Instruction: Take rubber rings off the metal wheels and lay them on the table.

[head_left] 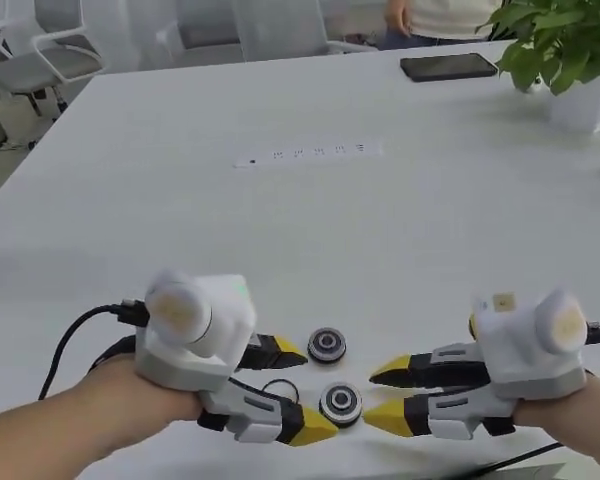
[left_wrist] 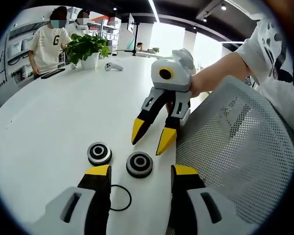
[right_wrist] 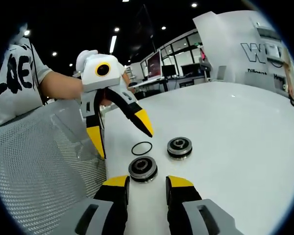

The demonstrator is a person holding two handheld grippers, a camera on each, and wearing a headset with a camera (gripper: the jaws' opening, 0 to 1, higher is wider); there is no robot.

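Note:
Two small metal wheels lie near the table's front edge: the near wheel [head_left: 340,402] [left_wrist: 139,164] [right_wrist: 143,168] and the far wheel [head_left: 326,344] [left_wrist: 99,153] [right_wrist: 179,146], both with dark rims. A thin black rubber ring [head_left: 280,390] [left_wrist: 118,197] [right_wrist: 141,148] lies flat on the table beside them. My left gripper [head_left: 310,390] [left_wrist: 141,171] is open, its jaws spread either side of the ring and pointing at the wheels. My right gripper [head_left: 372,397] [right_wrist: 148,182] faces it from the other side, open and empty, its tips just short of the near wheel.
The white table [head_left: 280,230] has a flush socket strip [head_left: 310,153] mid-table, a black phone [head_left: 448,66] and a potted plant [head_left: 560,40] at the far right. A mesh chair [left_wrist: 235,147] stands at the near edge. People [left_wrist: 46,41] stand at the far side.

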